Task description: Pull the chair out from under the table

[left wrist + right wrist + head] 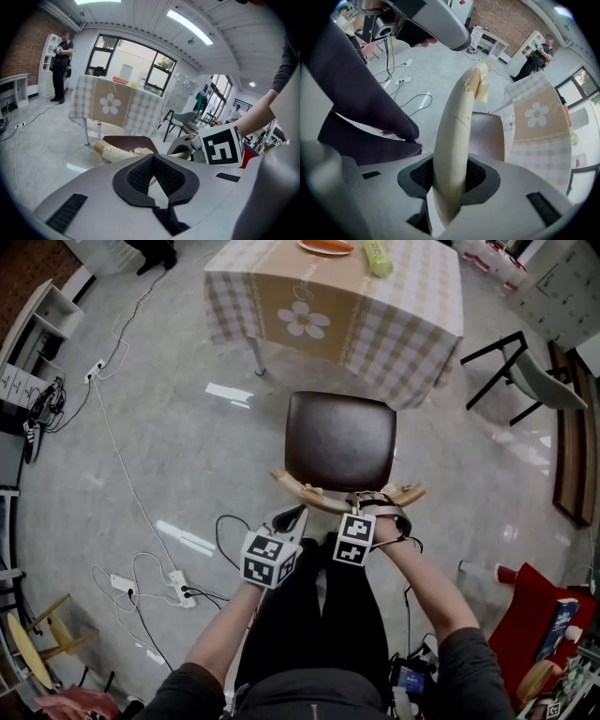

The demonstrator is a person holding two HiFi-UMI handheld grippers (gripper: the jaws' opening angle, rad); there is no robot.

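Note:
The chair, with its dark brown seat (339,439), stands on the floor just in front of the checked-cloth table (412,324), clear of its edge. Its curved pale wooden backrest (305,488) faces me. My right gripper (377,504) points steeply down and is shut on the backrest (454,136) near its right end; the rail runs up between the pads. My left gripper (287,521) hovers beside the backrest's left end, touching nothing. In the left gripper view its jaws (152,161) stand together with nothing between them, and the backrest (115,152) lies beyond.
A power strip with cables (155,585) lies on the floor at my left. A grey chair (530,371) stands right of the table. A person (61,65) stands far off by white shelves. Red bags (534,615) sit at my right.

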